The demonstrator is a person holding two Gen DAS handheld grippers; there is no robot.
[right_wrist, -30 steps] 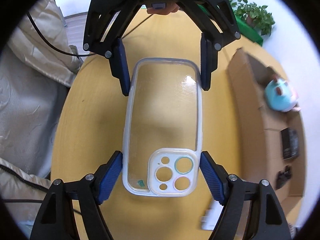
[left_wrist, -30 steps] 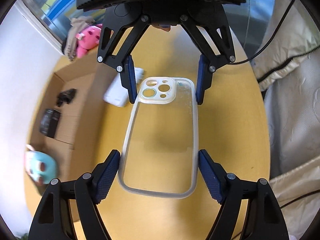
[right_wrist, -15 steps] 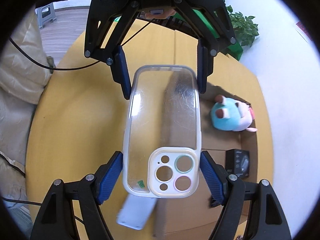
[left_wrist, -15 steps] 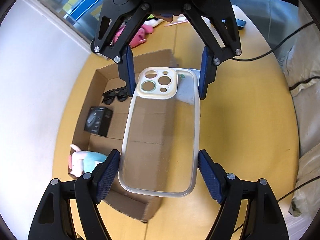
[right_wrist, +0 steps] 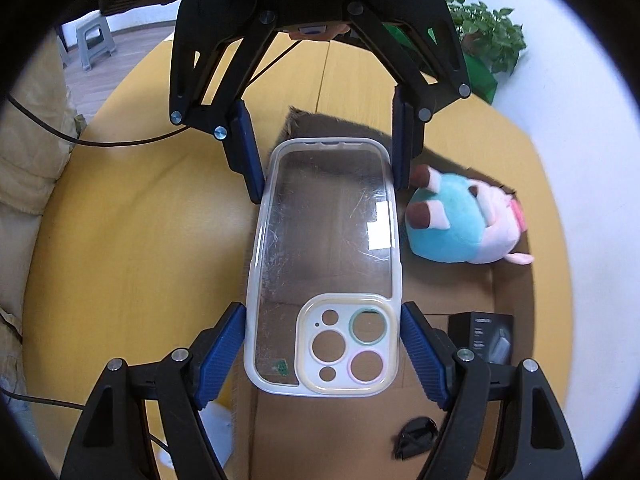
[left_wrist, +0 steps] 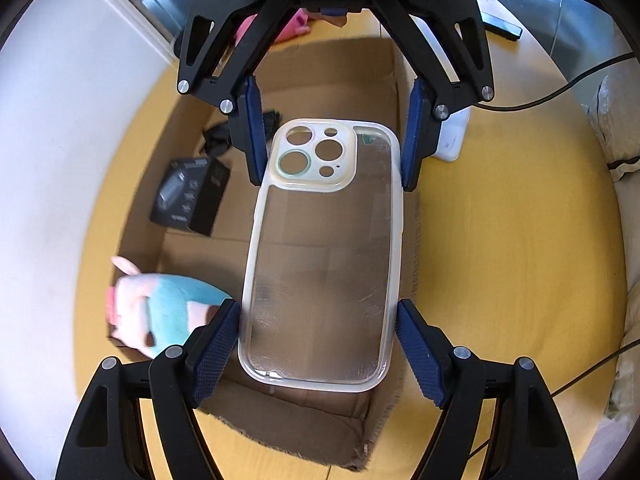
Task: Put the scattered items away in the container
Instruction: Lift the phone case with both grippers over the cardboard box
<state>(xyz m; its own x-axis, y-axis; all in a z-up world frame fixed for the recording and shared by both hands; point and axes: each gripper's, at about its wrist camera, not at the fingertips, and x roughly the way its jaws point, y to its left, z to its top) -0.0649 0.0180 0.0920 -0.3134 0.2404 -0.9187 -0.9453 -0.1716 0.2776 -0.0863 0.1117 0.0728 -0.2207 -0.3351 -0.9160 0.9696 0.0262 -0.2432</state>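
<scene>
A clear phone case [left_wrist: 320,256] with a cream camera frame hangs between both grippers, above the open cardboard box [left_wrist: 344,64]. My left gripper [left_wrist: 318,328] is shut on its plain end. My right gripper [right_wrist: 324,332] is shut on its camera end, and the case [right_wrist: 326,240] runs away from it to the left gripper's blue pads at the far end. In the box lie a blue-and-pink plush toy [left_wrist: 160,312], a small black box [left_wrist: 188,194] and a black item [left_wrist: 218,138]. The plush [right_wrist: 460,220] and black box [right_wrist: 486,336] also show in the right wrist view.
The box sits on a round yellow table [left_wrist: 500,240]. A white rectangular object [left_wrist: 452,140] lies on the table beside the box's right wall. A black cable [right_wrist: 120,142] crosses the table. Beige bedding [left_wrist: 618,128] borders the table. A green plant [right_wrist: 486,32] stands behind.
Both grippers carried the phone case sideways from over bare table to over the cardboard box. The box, plush and black box slid under the case. The grip has not changed.
</scene>
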